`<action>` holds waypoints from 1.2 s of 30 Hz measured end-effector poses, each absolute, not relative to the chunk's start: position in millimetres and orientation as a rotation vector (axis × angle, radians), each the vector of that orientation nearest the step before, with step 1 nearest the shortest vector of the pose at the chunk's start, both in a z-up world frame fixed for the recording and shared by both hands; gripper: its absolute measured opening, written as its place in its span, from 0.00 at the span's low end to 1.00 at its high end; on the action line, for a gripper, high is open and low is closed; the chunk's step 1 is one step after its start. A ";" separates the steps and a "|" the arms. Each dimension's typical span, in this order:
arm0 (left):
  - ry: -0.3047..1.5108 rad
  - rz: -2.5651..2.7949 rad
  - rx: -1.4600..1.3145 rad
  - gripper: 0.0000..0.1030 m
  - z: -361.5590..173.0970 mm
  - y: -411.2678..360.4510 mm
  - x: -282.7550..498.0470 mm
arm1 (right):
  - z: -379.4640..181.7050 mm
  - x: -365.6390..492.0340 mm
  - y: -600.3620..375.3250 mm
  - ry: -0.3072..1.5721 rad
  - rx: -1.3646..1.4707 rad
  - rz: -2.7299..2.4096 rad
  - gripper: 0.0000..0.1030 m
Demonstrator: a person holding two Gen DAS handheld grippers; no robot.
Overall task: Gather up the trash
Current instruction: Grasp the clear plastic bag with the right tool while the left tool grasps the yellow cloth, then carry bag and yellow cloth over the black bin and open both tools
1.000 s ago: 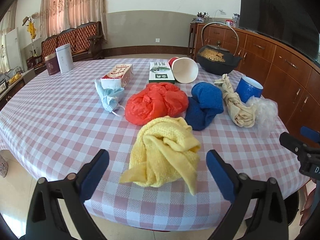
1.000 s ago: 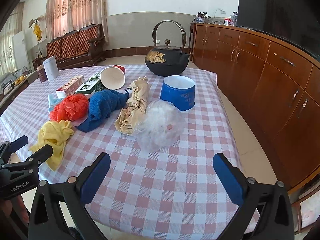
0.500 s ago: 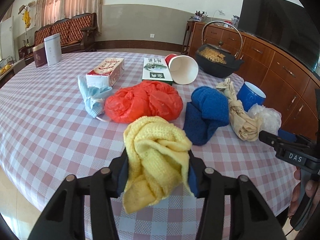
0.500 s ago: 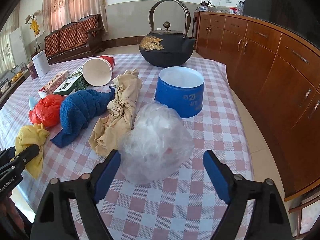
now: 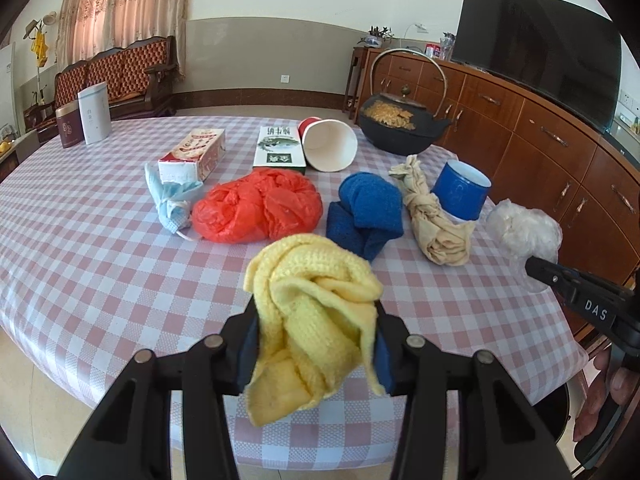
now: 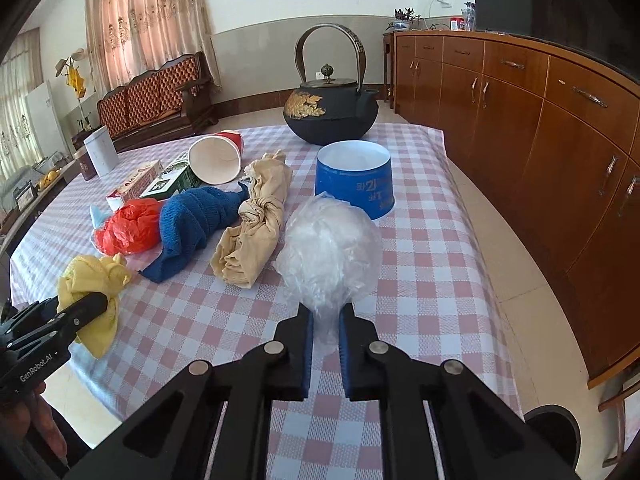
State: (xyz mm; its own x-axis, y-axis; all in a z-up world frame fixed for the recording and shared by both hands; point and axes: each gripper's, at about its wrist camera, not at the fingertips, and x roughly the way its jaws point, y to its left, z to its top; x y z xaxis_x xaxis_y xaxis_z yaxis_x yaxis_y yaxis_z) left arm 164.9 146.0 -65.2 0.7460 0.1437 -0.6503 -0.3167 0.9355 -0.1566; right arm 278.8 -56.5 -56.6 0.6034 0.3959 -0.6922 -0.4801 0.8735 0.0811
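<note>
Trash lies in a loose row across the checked table, and we hold two pieces of it. Our left gripper is clamped on the yellow cloth: the blue pads press into its sides, its top bulges above the fingers and a loose end hangs below them, at the near edge of the table. Our right gripper pinches the near end of the clear plastic bag, the fingers nearly together with only a thin neck of film between them; the bulk of the bag stands just beyond the fingertips.

Beyond the cloth, in the left view, we see the red bag with the blue mask touching its left side, then the blue towel to the right and the knotted tan cloth beside that. The blue cup stands upright, just behind the tan cloth. Farther back lie a red-and-white box, a green box and a paper cup on its side, its mouth toward us. The black kettle sits at the far right, and two tins stand at the far left.

In the right view the bag is near the cup and just right of the tan cloth.
</note>
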 end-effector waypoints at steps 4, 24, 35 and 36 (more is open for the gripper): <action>0.670 0.247 -0.251 0.47 -56.6 139.3 156.9 | -44.1 264.2 -64.2 0.748 -0.115 0.507 0.11; 0.634 0.133 -0.171 0.47 -27.8 82.5 131.1 | -8.2 192.3 -110.1 0.666 -0.085 0.467 0.11; 0.627 0.050 -0.120 0.47 -20.0 42.5 136.3 | -5.3 180.7 -141.4 0.652 -0.067 0.413 0.11; 0.629 0.042 -0.117 0.47 -20.4 38.3 138.2 | -6.6 180.5 -145.8 0.654 -0.064 0.405 0.11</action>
